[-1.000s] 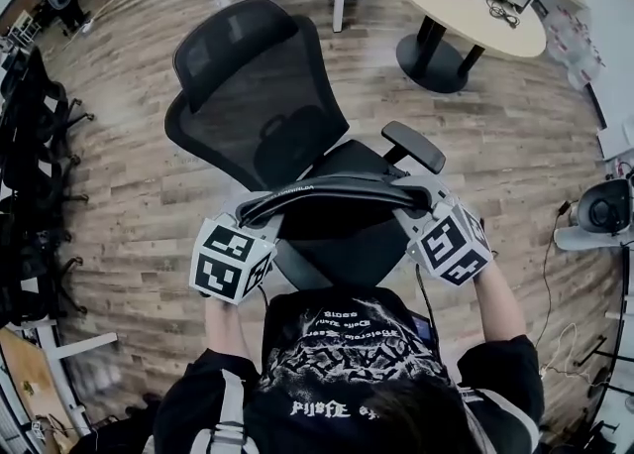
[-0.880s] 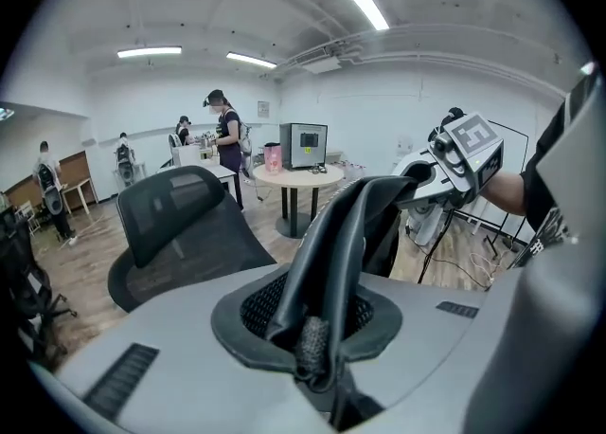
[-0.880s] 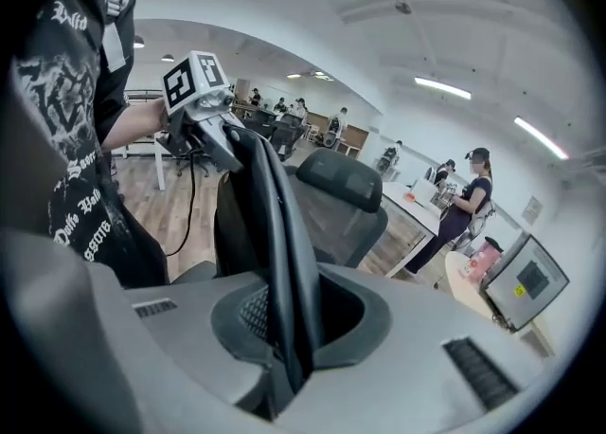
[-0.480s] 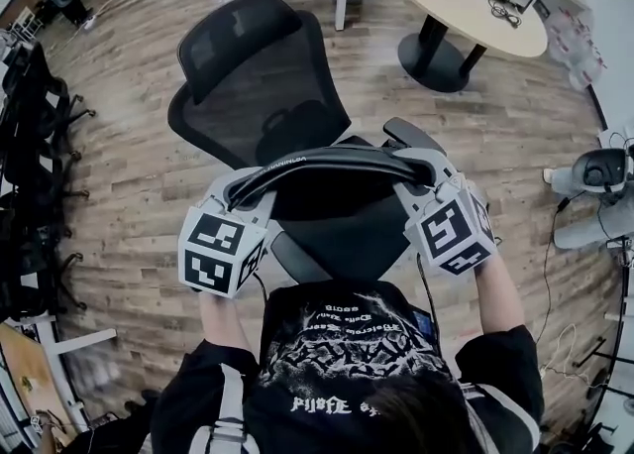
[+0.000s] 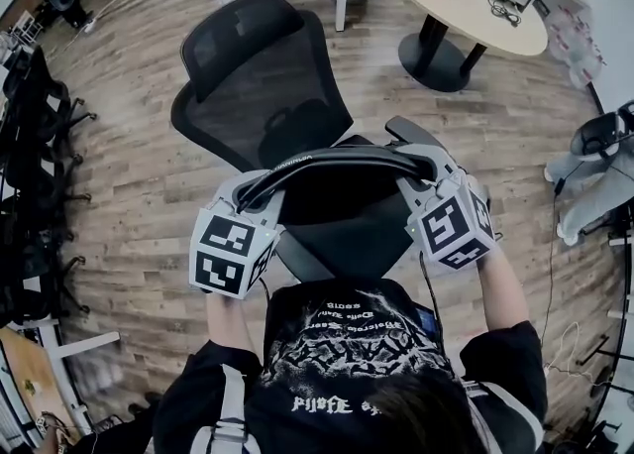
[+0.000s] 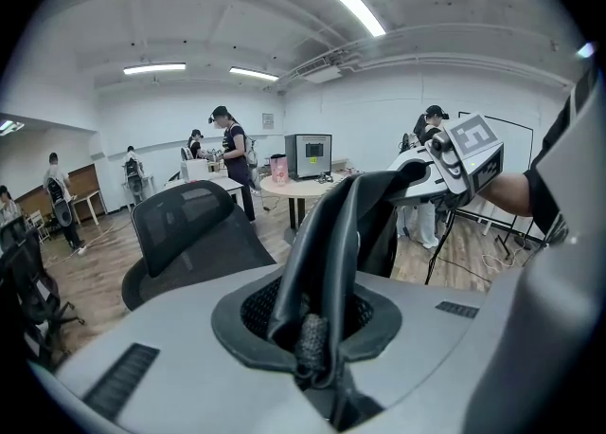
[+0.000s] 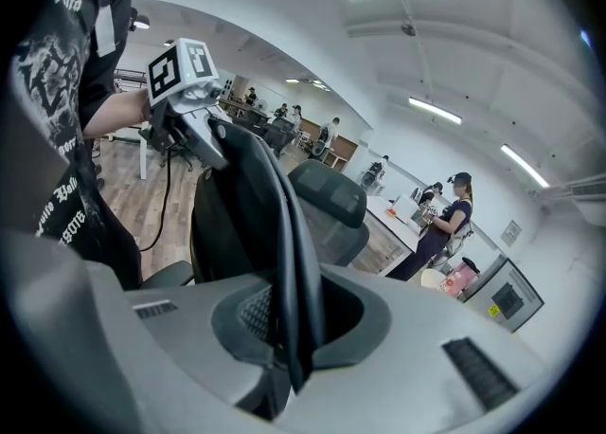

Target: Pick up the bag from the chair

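Spanning the gap between your two grippers, the bag hangs over the seat of the chair, just in front of your chest. Whether its bottom is clear of the seat cannot be made out, since black lies on black there. You have one end of its top edge in each gripper, likely so the load is shared and the bag comes up level rather than swinging from one corner. The left gripper is closed tight on a folded black strap, which bunches and creases where the jaws pinch it. The right gripper is closed just as tight on a thin black edge. The bag looks soft and matte black, its top drawn into a shallow arch, the body sagging dark below.
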The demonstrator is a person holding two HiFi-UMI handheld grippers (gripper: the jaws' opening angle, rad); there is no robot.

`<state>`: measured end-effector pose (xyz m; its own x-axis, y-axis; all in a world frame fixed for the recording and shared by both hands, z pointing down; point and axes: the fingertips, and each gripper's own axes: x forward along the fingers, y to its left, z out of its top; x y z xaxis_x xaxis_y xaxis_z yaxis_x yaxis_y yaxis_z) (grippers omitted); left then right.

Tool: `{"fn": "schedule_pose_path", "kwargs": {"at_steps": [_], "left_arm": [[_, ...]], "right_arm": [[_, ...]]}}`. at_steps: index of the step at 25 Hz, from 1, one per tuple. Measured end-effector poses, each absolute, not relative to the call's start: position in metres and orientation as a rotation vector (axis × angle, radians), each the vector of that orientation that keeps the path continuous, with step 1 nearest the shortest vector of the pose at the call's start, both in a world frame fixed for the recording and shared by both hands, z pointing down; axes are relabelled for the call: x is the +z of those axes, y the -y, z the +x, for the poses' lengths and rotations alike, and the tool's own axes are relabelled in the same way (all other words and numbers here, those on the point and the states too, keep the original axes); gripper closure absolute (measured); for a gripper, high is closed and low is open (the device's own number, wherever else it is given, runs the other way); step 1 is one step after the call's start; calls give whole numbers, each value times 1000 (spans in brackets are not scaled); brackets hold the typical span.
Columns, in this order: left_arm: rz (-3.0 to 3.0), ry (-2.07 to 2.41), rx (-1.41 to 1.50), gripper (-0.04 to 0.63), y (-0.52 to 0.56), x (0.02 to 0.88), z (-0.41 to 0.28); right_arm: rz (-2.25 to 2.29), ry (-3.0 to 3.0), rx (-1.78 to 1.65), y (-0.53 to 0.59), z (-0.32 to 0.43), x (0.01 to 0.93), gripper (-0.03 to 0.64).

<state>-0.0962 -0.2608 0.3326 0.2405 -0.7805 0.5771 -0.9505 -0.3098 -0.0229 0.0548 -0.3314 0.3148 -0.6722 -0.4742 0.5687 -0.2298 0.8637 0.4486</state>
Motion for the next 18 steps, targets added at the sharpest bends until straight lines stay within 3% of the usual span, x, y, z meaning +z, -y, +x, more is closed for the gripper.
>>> {"fn": "schedule_pose_path", "kwargs": {"at_steps": [18], "left_arm": [[2194,1533,757,540,254,351,-92]], "right_arm": [[440,2282,-453,325,58,334,581]]}}
